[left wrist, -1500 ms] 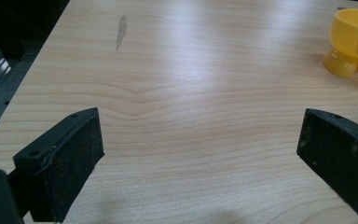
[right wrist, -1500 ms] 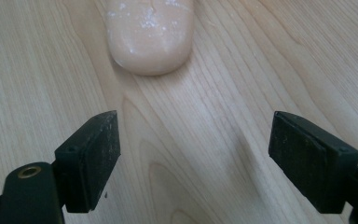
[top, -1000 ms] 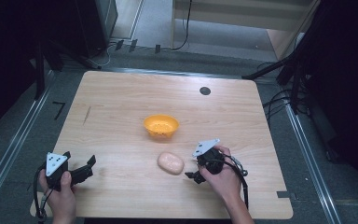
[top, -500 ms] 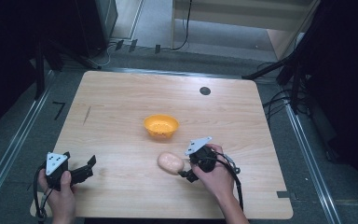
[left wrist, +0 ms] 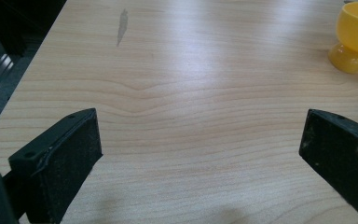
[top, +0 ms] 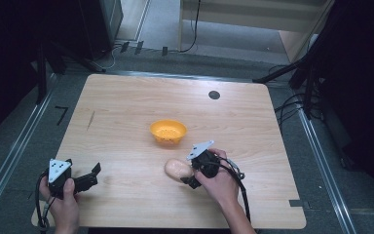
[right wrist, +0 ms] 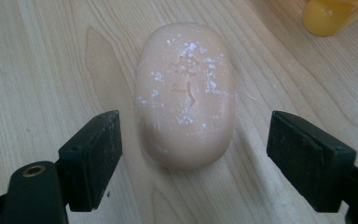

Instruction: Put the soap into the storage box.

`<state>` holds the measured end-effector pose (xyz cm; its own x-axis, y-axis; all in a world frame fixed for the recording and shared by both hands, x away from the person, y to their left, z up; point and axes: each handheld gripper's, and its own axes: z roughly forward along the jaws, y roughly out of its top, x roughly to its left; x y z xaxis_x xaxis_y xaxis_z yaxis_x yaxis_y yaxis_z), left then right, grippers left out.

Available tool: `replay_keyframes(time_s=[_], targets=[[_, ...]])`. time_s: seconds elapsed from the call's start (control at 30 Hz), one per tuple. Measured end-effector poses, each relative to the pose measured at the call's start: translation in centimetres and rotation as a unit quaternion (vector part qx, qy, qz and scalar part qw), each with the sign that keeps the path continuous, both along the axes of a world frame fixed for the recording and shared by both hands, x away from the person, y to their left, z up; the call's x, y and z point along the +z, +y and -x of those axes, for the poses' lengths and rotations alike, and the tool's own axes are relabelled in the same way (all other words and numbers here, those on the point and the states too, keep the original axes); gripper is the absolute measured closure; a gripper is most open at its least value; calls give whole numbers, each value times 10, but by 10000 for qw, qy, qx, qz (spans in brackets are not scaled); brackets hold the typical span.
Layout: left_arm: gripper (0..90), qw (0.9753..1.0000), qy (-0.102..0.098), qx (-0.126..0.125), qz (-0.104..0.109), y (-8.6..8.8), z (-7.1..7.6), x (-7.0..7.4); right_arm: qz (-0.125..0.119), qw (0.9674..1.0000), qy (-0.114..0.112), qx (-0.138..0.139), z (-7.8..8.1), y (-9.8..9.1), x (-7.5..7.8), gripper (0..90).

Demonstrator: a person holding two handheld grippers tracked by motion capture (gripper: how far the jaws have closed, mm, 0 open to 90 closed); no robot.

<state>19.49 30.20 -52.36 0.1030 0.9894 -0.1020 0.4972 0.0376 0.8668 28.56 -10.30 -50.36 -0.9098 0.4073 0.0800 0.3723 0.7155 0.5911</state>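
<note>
The right gripper (right wrist: 193, 140) lies low, jaws spread either side of the soap (right wrist: 185, 93), not touching. The left gripper (top: 85, 180) rests open near the table (top: 126, 107) corner.

In the right gripper view, a pale pink oval soap bar (right wrist: 185, 93) lies flat on the light wooden bench (right wrist: 37, 70), its long axis running away from the camera. Faint stamped marks and white specks show on its top face. The right gripper (right wrist: 193, 144) is spread wide, its two black jaws rising from the bottom corners, one on each side of the bar's near end. Clear gaps of bare wood separate each jaw from the soap, so neither pad touches it. At the top right edge, part of a yellow object (right wrist: 328, 14) stands on the bench, beyond the bar and apart from it.
</note>
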Motion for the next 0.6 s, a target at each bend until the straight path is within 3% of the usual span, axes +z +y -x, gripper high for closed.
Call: replay_keyframes(time_s=[0.23,0.6], targets=[[0,10000,18,0,-17,0,0,0,188,9998,26,-45,-2,9,-2,203],[0,10000,48,-28,17,0,-1,0,246,9996,123,-105,-3,17,-5,222]])
